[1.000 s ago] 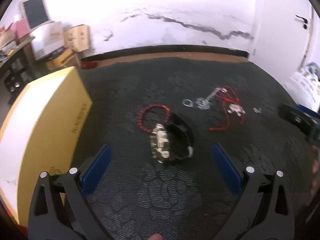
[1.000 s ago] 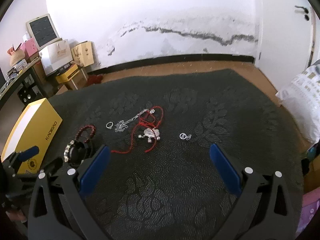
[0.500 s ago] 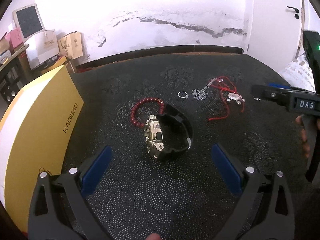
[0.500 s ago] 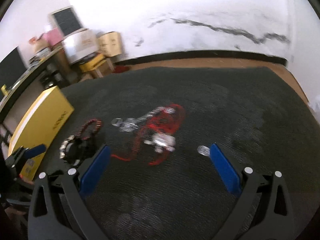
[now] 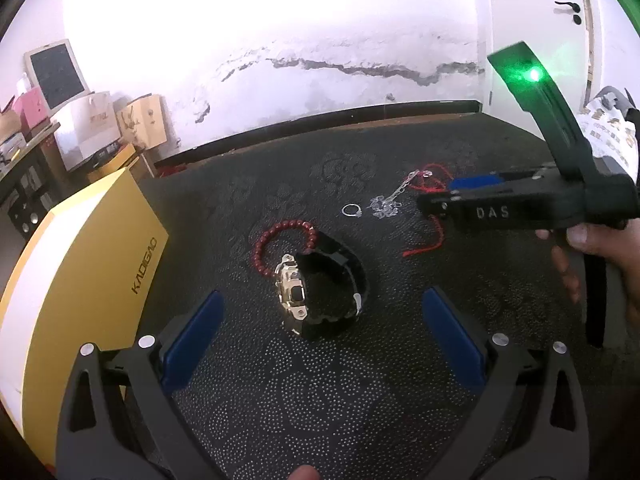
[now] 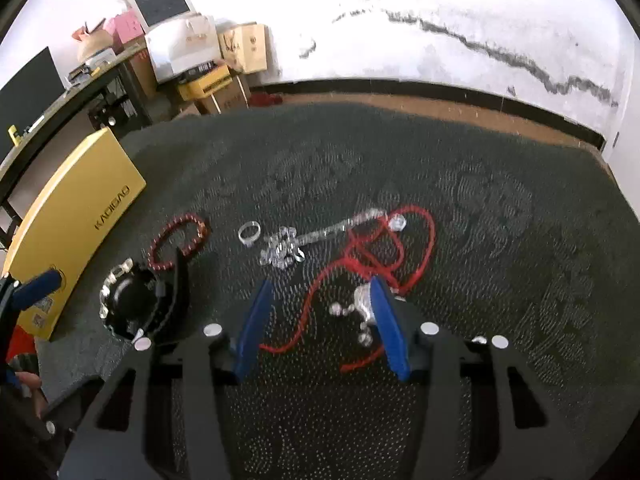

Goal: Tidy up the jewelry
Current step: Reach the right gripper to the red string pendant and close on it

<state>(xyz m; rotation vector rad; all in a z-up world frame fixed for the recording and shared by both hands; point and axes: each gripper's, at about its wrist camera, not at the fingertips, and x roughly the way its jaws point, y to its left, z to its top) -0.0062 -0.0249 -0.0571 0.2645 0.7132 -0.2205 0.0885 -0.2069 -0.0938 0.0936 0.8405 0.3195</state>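
Observation:
Jewelry lies on a dark patterned carpet (image 5: 320, 400). A black watch with a gold face (image 5: 320, 292) sits just ahead of my open, empty left gripper (image 5: 320, 332). A red bead bracelet (image 5: 280, 236) touches the watch. Beyond lie a silver ring (image 5: 352, 210) and a silver chain (image 5: 390, 204). My right gripper (image 6: 320, 304) is low over a red cord necklace (image 6: 384, 252); its fingers are partly closed around the cord and the silver pendant (image 6: 362, 300), with a gap still between them. The watch (image 6: 136, 300), bracelet (image 6: 176, 240), ring (image 6: 249, 233) and chain (image 6: 304, 240) lie to its left.
A yellow box (image 5: 88, 264) lies on the carpet at the left; it also shows in the right wrist view (image 6: 76, 216). Cardboard boxes (image 6: 240, 48) and a desk (image 6: 52, 108) stand along the far wall. A small silver piece (image 6: 478, 340) lies by the right finger base.
My right gripper has moved forward and down over the red cord necklace and its fingers have narrowed around the pendant. My left gripper has stayed over the watch, tilting up slightly.

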